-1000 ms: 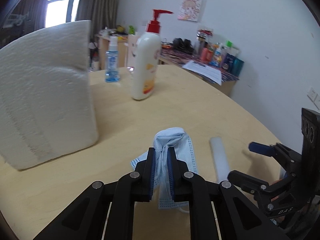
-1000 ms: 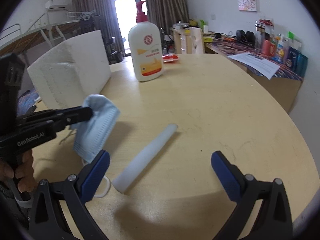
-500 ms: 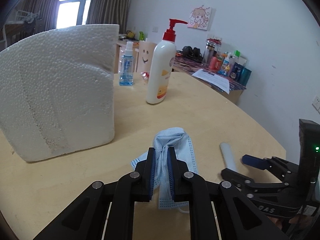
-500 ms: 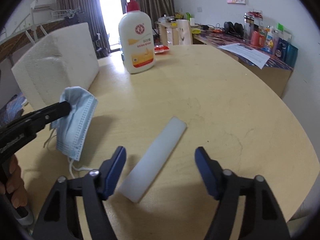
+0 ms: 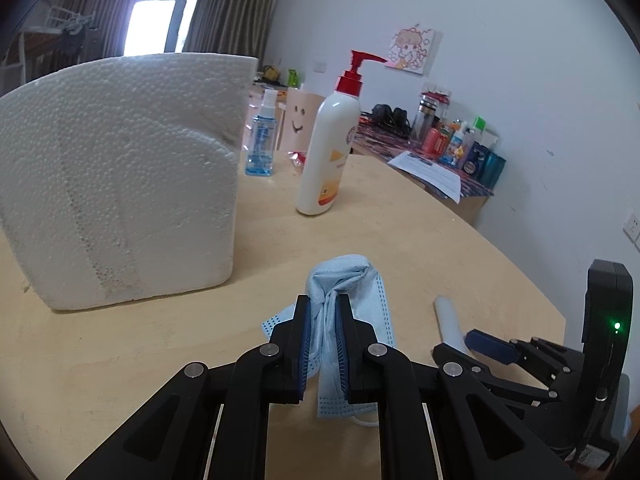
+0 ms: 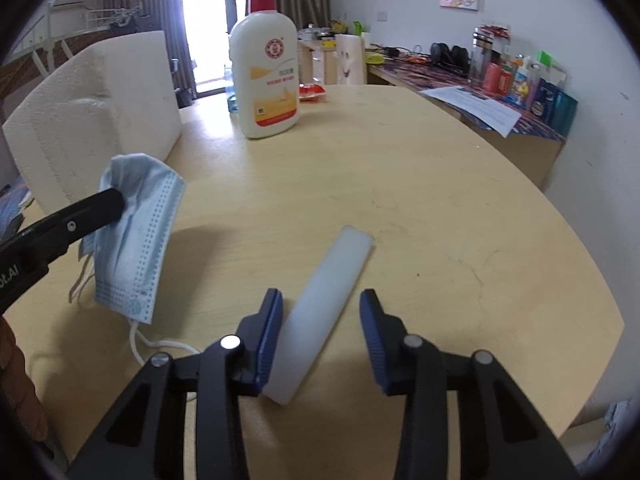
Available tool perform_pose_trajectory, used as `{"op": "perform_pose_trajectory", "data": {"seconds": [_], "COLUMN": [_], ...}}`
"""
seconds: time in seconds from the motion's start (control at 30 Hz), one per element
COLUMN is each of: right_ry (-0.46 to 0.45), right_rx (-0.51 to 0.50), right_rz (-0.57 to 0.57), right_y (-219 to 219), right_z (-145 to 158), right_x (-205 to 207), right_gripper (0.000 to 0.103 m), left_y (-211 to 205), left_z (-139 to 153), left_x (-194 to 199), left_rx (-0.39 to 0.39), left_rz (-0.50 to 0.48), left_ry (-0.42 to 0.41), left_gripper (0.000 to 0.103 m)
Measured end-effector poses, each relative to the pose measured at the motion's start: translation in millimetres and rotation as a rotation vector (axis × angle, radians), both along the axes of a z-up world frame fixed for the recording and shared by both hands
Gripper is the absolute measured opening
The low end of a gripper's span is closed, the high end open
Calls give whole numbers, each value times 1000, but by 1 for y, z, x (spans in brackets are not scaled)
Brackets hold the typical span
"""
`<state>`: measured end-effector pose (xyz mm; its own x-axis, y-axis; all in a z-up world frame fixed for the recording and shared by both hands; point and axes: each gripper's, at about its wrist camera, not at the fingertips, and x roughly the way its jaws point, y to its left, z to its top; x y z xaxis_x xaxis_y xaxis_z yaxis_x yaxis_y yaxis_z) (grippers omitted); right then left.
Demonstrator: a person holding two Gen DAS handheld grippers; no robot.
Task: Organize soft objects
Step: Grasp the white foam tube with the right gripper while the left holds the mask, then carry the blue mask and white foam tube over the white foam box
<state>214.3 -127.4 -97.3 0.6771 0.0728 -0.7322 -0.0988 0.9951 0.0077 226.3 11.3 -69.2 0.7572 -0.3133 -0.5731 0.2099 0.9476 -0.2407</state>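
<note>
A crumpled light-blue face mask [image 5: 344, 272] hangs above the wooden table, and my left gripper [image 5: 323, 304] is shut on it. The right wrist view shows the same mask [image 6: 136, 232] at the left, its ear loops trailing on the table under the left gripper [image 6: 116, 202]. A white foam strip [image 6: 332, 284] lies flat on the table between the blue pads of my right gripper [image 6: 320, 300]. Those jaws are closing around it, with a gap still showing on the right side. In the left wrist view the strip [image 5: 448, 316] and right gripper [image 5: 456, 344] sit low right.
A big white foam block [image 5: 120, 180] stands at the left. A white lotion bottle with a red pump [image 5: 328, 152] and a small blue spray bottle [image 5: 262, 136] stand behind it. The round table's edge [image 6: 580, 280] curves close on the right. A cluttered side desk [image 6: 512, 76] lines the wall.
The right gripper's jaws have narrowed from wide apart to close around the foam strip, and it has moved in over the strip's near end. The left gripper still holds the mask.
</note>
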Motion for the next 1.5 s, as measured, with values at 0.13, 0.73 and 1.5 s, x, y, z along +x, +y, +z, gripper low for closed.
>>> {"op": "perform_pose_trajectory", "data": {"seconds": [0.13, 0.73, 1.5], "right_ry": [8, 20, -123], "right_rx": [-9, 88, 125], "right_rz": [-48, -90, -5], "right_y": [7, -1, -1], "right_z": [0, 7, 59], "right_x": [-1, -2, -21], "right_gripper": [45, 22, 22], "left_y": [0, 12, 15], "left_z": [2, 6, 47], "left_x": [-4, -15, -42], "left_rx": [5, -2, 28], "left_rz": [8, 2, -18], "left_ry": [-18, -44, -123], "left_gripper": [13, 13, 13]}}
